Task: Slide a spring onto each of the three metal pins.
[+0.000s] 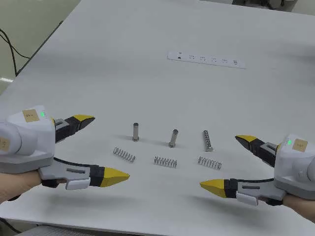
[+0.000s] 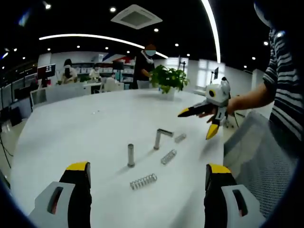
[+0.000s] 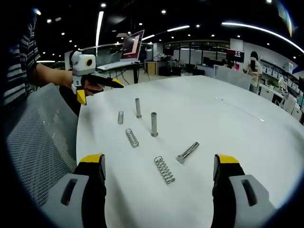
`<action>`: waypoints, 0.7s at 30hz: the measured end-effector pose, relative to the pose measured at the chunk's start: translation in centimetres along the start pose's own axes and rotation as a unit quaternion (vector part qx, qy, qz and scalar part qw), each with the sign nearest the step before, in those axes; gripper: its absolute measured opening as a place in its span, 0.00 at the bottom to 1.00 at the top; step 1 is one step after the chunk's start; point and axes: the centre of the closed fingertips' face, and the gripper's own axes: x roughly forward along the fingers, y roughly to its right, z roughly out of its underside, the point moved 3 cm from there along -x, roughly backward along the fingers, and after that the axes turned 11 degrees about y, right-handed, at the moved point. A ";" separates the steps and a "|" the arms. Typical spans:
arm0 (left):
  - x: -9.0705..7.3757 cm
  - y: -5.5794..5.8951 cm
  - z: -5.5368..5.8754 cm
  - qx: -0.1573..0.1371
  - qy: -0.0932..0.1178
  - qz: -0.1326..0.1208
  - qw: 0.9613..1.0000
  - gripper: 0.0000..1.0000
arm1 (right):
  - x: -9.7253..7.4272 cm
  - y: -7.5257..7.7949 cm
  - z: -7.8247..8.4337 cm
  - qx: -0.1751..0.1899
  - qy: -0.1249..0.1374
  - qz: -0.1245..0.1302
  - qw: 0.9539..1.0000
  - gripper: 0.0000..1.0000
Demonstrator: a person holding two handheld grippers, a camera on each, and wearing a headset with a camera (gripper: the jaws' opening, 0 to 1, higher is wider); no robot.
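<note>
— Count on the bench?
— Three pins, three springs, two grippers, all over the white table [image 1: 147, 39]. One power strip [image 1: 206, 59] lies farther back.

— Pin orientation?
— The left pin [image 1: 135, 132] and middle pin [image 1: 173, 138] stand upright, axis vertical. The right pin [image 1: 207, 140] lies flat. Its long axis runs away from the person, head at the near end.

— Springs?
— The left spring [image 1: 124, 155], middle spring [image 1: 165, 162] and right spring [image 1: 209, 162] lie on their sides in a row. Each is just nearer the person than a pin and apart from it. Their long axes run roughly left to right across the table.

— Grippers?
— The left gripper [image 1: 110, 146] flanks the row's left end and the right gripper [image 1: 218, 161] its right end. Both have their jaws spread wide and hold nothing.
</note>
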 end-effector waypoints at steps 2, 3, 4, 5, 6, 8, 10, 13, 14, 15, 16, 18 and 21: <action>0.0 0.0 0.1 0.000 -0.002 0.001 1.000 0.98 | 0.0 0.0 0.0 0.000 0.001 0.000 1.000 0.93; -0.1 0.0 0.1 0.001 -0.002 0.001 1.000 0.98 | 0.0 0.0 -0.1 0.000 0.002 0.000 1.000 0.93; -0.1 0.0 0.1 0.001 -0.002 0.001 1.000 0.98 | 0.0 0.0 -0.1 0.000 0.002 0.001 1.000 0.93; -0.1 0.0 0.1 0.000 -0.002 0.001 1.000 0.98 | 0.0 0.0 -0.1 -0.001 0.001 0.001 1.000 0.93; -0.1 0.0 0.1 0.001 -0.002 0.001 1.000 0.98 | -0.1 0.0 -0.1 -0.001 0.002 0.001 1.000 0.93; -0.1 0.0 0.1 0.001 -0.002 0.001 1.000 0.98 | -0.1 0.0 -0.2 -0.001 0.003 0.001 1.000 0.93; 0.0 0.0 0.0 0.001 -0.001 0.001 1.000 0.98 | -0.1 0.0 -0.2 -0.001 0.003 0.001 1.000 0.93; 0.0 0.0 0.0 0.001 -0.001 0.001 1.000 0.98 | -0.1 0.0 -0.2 -0.003 0.003 0.000 1.000 0.93; 0.0 0.0 0.0 0.001 -0.001 0.002 1.000 0.98 | -0.1 0.0 -0.2 -0.005 0.002 -0.001 1.000 0.93; 0.0 0.0 0.0 0.001 -0.001 0.002 1.000 0.98 | -0.1 0.0 -0.2 -0.005 0.001 -0.001 1.000 0.93; 0.0 0.0 0.1 0.001 -0.002 0.001 1.000 0.98 | -0.1 0.0 -0.1 -0.004 0.001 -0.001 1.000 0.93; -0.1 0.0 0.2 0.001 -0.002 0.000 1.000 0.98 | -0.1 -0.1 -0.1 -0.005 0.000 -0.001 1.000 0.93; -0.1 0.0 0.3 -0.002 0.000 -0.001 1.000 0.98 | -0.1 -0.1 0.0 -0.004 -0.001 -0.002 1.000 0.93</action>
